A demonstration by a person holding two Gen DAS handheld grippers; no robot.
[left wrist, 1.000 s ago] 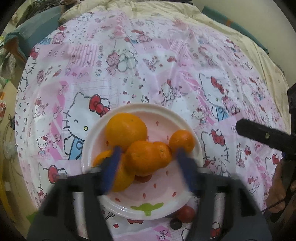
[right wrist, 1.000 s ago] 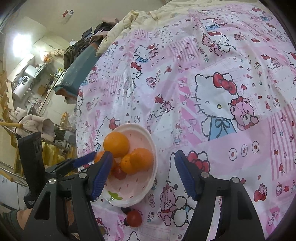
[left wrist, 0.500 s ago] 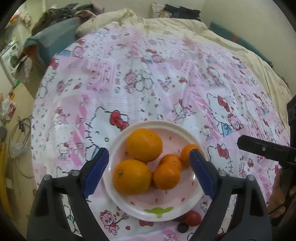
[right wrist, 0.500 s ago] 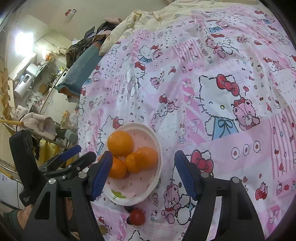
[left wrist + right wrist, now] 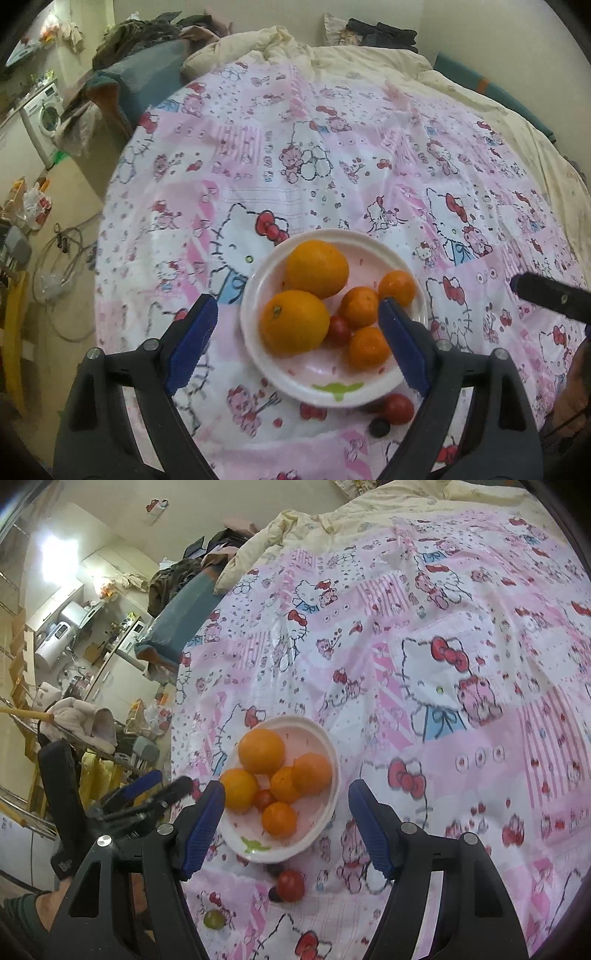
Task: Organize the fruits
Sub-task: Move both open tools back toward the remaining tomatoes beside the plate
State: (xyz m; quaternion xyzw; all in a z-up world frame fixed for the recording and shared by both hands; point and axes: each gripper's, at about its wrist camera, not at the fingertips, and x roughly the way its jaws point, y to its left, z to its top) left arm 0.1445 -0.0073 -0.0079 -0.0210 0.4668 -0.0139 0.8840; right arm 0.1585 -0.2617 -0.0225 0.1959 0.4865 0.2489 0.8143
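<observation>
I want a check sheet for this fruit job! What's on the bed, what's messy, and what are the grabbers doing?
Surface: pink Hello Kitty sheet over a bed.
Job's things: white plate holds two big oranges, three small mandarins and a small red fruit. Red tomato, a dark fruit and a green fruit lie off the plate.
Clutter: clothes pile.
Grippers: left gripper open, empty; right gripper open, empty.
Cables: cords on floor.
Surroundings: washing machine, kitchen shelves.

Five oranges [image 5: 317,268] and a tomato [image 5: 338,329] fill the white plate [image 5: 369,391].
</observation>
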